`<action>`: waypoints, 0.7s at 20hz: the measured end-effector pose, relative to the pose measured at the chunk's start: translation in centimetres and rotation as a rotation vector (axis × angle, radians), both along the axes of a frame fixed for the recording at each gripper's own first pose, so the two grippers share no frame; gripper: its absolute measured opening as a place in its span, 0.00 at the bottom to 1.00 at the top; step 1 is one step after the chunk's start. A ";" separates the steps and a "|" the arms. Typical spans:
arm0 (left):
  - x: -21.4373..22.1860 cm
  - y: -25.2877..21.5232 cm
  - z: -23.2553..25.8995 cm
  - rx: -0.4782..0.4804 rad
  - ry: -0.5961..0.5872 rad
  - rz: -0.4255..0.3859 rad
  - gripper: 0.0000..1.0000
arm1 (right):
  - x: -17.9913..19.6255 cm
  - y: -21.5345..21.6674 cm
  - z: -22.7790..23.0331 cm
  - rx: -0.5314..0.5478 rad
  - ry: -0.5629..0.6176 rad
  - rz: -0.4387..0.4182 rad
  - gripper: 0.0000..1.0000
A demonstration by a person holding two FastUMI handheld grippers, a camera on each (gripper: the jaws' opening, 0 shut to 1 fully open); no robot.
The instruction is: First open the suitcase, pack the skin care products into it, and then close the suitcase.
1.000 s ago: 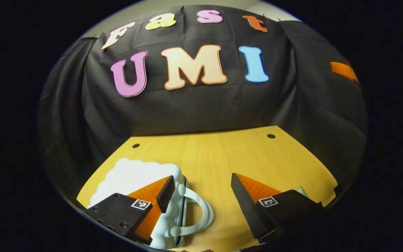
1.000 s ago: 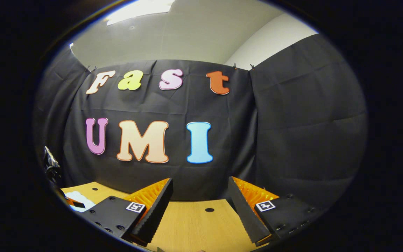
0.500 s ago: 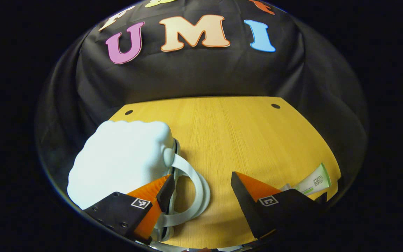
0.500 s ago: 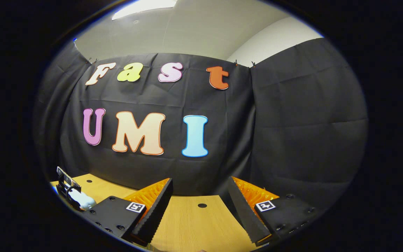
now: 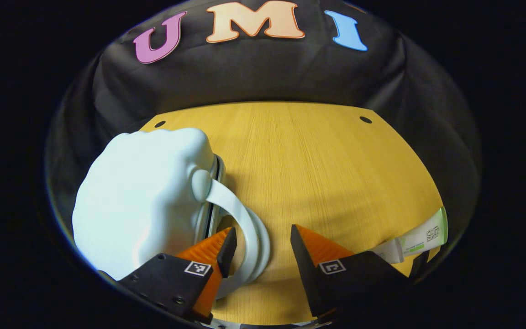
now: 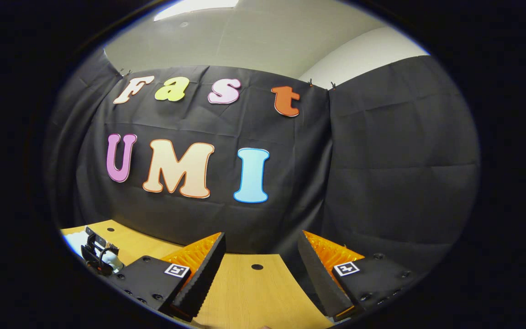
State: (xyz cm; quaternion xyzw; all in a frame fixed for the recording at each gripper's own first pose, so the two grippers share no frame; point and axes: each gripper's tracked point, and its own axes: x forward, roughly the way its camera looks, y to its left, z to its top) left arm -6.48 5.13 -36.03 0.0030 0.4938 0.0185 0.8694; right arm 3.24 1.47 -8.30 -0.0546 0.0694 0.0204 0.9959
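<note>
Left gripper (image 5: 259, 237) sits low over the table (image 5: 318, 160), fingers spread wide, nothing between them yet. The suitcase (image 5: 144, 201) is a small pale cloud-shaped case lying flat at the left of the left gripper view, lid shut, seam and zipper edge facing the gripper. Its curved handle (image 5: 240, 219) arcs out toward the gap between the fingers; the inner finger (image 5: 226, 244) is right at the handle's loop, possibly touching (hard to tell from this angle).

The skin care tube (image 5: 416, 240) lies on the table at the right edge, well apart from the suitcase and partly hidden behind the outer finger.

Right gripper (image 6: 258, 269) is held up and away, fingers apart and empty, pointed at the booth wall over the far end of the table.

Judgement: opening step, not started. Risks from here:
- Case looks light and unanchored. Pulling on the handle will likely drag or tip the whole case rather than lift the lid, since the right gripper is not bracing it.
- If the zipper is closed all round (can't confirm), the lid won't part.
- The handle is smooth and rounded, so a shallow pinch could slip off.
- A sideways sweep could knock the tube off the table edge.
</note>
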 end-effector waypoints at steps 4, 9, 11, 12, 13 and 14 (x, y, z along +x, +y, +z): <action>-0.1 0.4 -0.6 0.018 0.029 0.006 0.39 | -0.4 -0.3 0.8 -0.014 -0.028 -0.003 0.98; -0.2 0.9 -0.5 0.029 0.033 -0.009 0.08 | -0.8 -0.5 1.0 -0.018 -0.041 0.002 0.98; -0.1 0.7 -0.2 0.020 0.029 -0.016 0.05 | -1.0 -0.2 1.1 -0.013 -0.047 0.012 0.98; -0.2 0.7 -0.1 0.018 0.036 -0.018 0.02 | -1.2 -0.1 1.1 -0.009 -0.051 0.016 0.98; -0.3 0.7 0.0 0.016 0.055 -0.020 0.01 | -1.2 -0.1 1.2 -0.001 -0.052 0.017 0.98; -0.3 0.7 0.4 0.012 0.061 -0.034 0.00 | -1.4 0.1 0.9 0.014 -0.045 0.022 0.98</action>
